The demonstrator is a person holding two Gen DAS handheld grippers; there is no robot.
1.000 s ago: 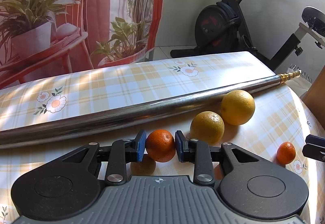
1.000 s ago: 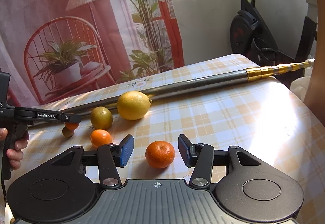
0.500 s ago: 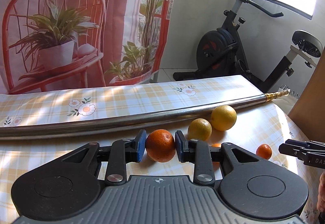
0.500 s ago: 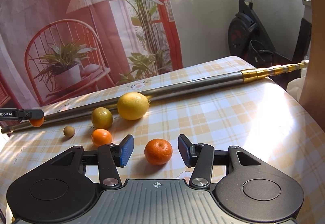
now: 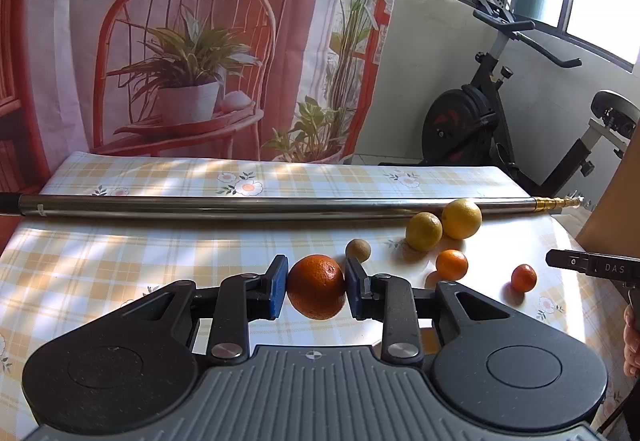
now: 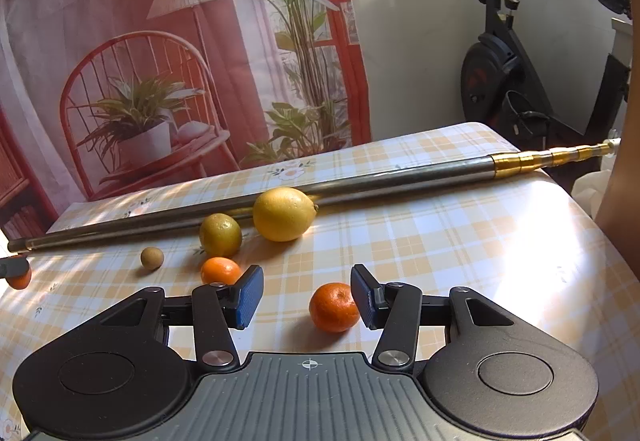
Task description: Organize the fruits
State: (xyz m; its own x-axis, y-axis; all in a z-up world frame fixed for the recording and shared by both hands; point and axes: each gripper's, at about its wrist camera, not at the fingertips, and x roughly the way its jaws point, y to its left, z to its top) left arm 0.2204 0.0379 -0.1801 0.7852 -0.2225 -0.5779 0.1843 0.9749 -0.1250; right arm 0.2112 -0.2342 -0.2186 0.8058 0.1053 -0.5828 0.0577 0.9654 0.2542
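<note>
Your left gripper point(image 5: 316, 287) fingers clamp the orange point(image 5: 316, 287); right gripper point(image 6: 307, 295) fingers spread, mandarin point(image 6: 334, 307) beside the right pad.

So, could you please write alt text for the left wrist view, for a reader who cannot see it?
The left gripper clamps a round orange fruit between blue-padded fingers above a yellow-checked tablecloth. Beyond lie a small brown fruit, two yellow citrus, two small tangerines and a long steel pole, with the right gripper at the edge.
</note>
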